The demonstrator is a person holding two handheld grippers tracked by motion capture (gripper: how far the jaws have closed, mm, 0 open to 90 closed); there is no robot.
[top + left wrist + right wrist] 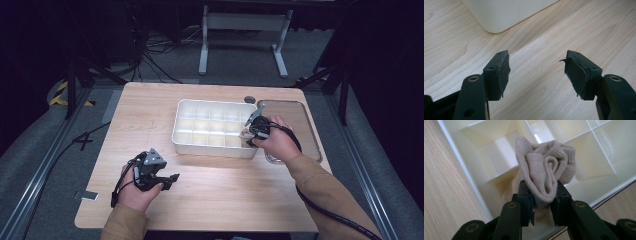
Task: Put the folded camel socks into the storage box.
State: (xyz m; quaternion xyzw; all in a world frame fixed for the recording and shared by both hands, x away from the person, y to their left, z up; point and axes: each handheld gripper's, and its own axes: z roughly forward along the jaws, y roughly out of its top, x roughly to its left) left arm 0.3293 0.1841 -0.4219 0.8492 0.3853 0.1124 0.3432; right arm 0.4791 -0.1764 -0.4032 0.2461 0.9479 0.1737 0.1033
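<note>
Right gripper (541, 202) was pinching a rolled beige sock (546, 167), jaws pressed in on the lower part of the roll, the spiral top bulging out above them. In the high view this gripper (252, 134) sat over the near right corner of the white divided organizer box (190, 145), which stood mid-tabletop (150, 107). The sock (247, 134) hung at the near right cells, seemingly just above the dividers; whether it touched a wall couldn't be told. Cells in sight looked empty.

Left gripper (167, 179) rested near the tabletop's near left part, well apart from the box, jaws spread with nothing between them; its own view had the frayed pads (503, 72) over bare wood and a box corner (496, 25) beyond.

A clear tray or lid (310, 135) lay just right of the box, partly under the right hand (277, 142).

Step in hand, as judged: placing the rolled sock into a cell. To do it well:
- centre the roll over one cell, not across a divider
- lower straight down, keeping the roll upright so it doesn't unwind
- hold the pinch until the bottom of the sock is seated in the cell
- open only a little, since the cell walls leave little room, then lift straight up
- watch for the knit snagging on the pad edges on withdrawal
- left gripper could steady the box's near wall if it slid.
</note>
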